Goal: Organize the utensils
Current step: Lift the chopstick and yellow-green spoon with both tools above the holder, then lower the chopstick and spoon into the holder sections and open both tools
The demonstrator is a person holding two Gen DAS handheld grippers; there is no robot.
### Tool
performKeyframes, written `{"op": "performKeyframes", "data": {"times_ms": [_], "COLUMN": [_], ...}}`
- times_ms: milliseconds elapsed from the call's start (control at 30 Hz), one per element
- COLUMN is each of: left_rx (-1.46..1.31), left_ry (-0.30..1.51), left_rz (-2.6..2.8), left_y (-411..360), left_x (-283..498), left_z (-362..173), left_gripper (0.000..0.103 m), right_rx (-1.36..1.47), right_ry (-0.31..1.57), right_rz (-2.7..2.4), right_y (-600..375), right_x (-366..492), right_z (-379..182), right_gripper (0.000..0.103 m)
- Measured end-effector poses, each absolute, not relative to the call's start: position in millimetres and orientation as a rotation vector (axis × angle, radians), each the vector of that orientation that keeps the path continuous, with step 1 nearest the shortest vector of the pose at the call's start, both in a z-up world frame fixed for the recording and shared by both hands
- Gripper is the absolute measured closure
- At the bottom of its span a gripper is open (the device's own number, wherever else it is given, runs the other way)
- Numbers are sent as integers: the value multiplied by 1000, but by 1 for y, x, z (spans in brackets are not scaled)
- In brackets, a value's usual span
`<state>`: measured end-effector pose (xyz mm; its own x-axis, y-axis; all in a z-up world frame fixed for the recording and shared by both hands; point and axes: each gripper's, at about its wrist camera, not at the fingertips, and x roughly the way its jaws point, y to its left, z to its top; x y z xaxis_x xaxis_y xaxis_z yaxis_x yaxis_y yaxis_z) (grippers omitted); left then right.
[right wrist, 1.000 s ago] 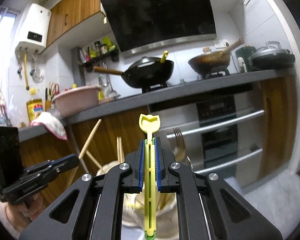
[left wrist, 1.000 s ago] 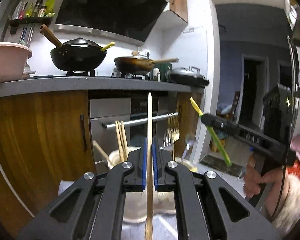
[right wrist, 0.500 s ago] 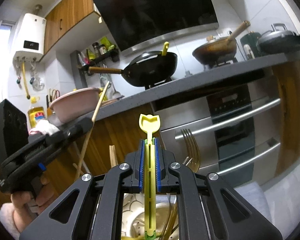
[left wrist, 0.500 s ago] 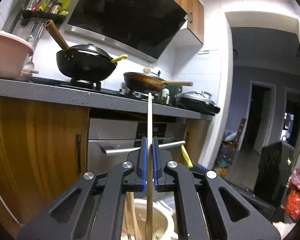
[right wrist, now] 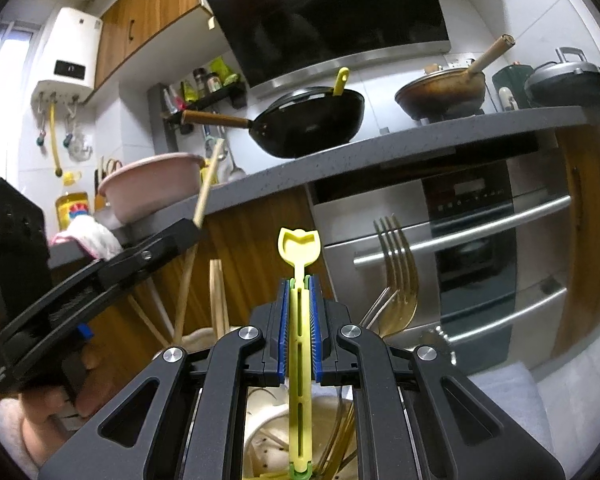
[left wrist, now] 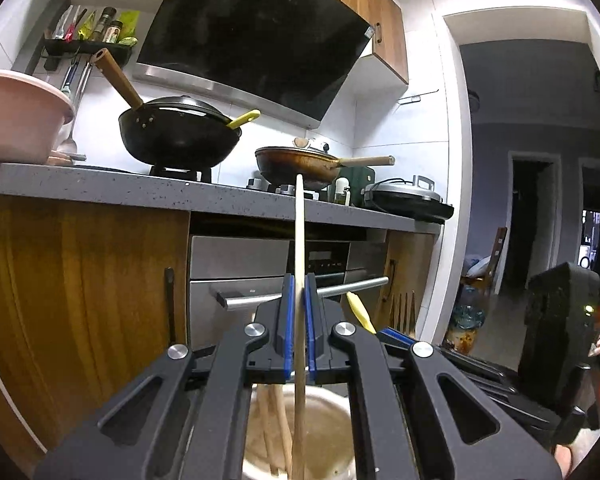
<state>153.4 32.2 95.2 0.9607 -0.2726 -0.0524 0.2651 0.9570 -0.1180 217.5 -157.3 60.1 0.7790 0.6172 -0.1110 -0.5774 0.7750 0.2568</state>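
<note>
Only the right wrist view shows forks (right wrist: 396, 276) beside the yellow utensil (right wrist: 299, 320).

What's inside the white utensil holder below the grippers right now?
In the holder: wooden chopsticks, fork handles standing up, and the lower ends of the held chopstick and yellow utensil. The grippers hide most of its bottom.

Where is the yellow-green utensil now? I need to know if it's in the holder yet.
In the right wrist view, the yellow-green utensil stands upright, clamped in the right gripper, its lower end inside the white holder, left of the gold forks.
</note>
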Motion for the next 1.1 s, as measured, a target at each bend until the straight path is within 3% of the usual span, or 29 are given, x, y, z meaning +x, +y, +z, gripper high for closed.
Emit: {"op": "performKeyframes", "data": {"times_ms": [967, 1100], "left_rx": [-96, -88], "left_ry": [205, 212], "left_rz": [-291, -293], "left_y": [41, 41], "left_x": [121, 118], "left_z": [62, 61], "left_gripper": [98, 97], "right_rx": [126, 134], "right_ry": [247, 251], "right_rz": [609, 599], "right_y": [-172, -176], "right_x": [182, 179], "right_z": [43, 41], "right_gripper": [92, 83]}}
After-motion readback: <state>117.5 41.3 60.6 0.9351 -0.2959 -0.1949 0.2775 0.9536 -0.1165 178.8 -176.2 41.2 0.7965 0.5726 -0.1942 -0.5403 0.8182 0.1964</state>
